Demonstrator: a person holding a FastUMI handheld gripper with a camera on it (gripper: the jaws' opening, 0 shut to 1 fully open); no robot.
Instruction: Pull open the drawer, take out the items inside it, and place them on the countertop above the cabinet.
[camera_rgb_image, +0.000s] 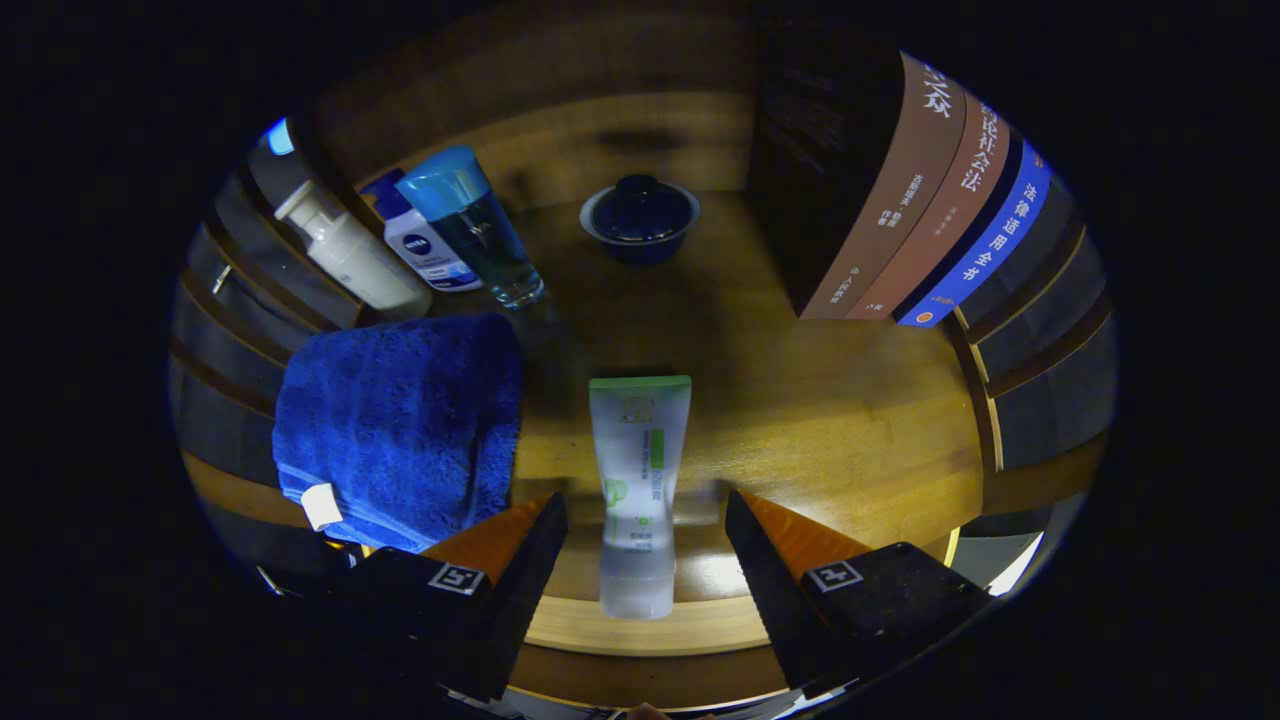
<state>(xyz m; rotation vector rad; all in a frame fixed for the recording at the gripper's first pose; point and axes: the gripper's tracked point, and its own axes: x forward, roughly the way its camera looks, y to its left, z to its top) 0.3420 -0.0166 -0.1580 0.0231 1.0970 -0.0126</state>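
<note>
A translucent white plastic squeeze tube with a green flat end (638, 490) lay on the glossy wooden countertop (840, 420), its length running straight away from the camera. The tube's frosted cap end sat at the counter's near edge, and its green crimped end pointed toward the back. The gripper (640, 545) hung over that near edge with its fingers spread wide, one on each side of the tube and neither touching it; a clear gap showed on both sides.

The counter was smooth, varnished, warm yellow-brown wood with visible grain, lit brightly near the fingers and darker toward the rear, where a wooden back panel rose.

Left of the tube, a thick blue terry towel (400, 425), folded and fluffy, with a small white tag at its near corner, rested on the wood. Beyond the towel stood three containers close together: a white pump bottle (345, 250), a white bottle with a dark blue cap (420, 240) and a clear bottle with a light blue cap (475, 230), holding bluish liquid. At the back middle sat a small dark blue round bowl with a lid (640, 220), well apart from the tube. To the right, a row of upright books (900, 210) with dark, brown and blue spines stood on the counter.
</note>
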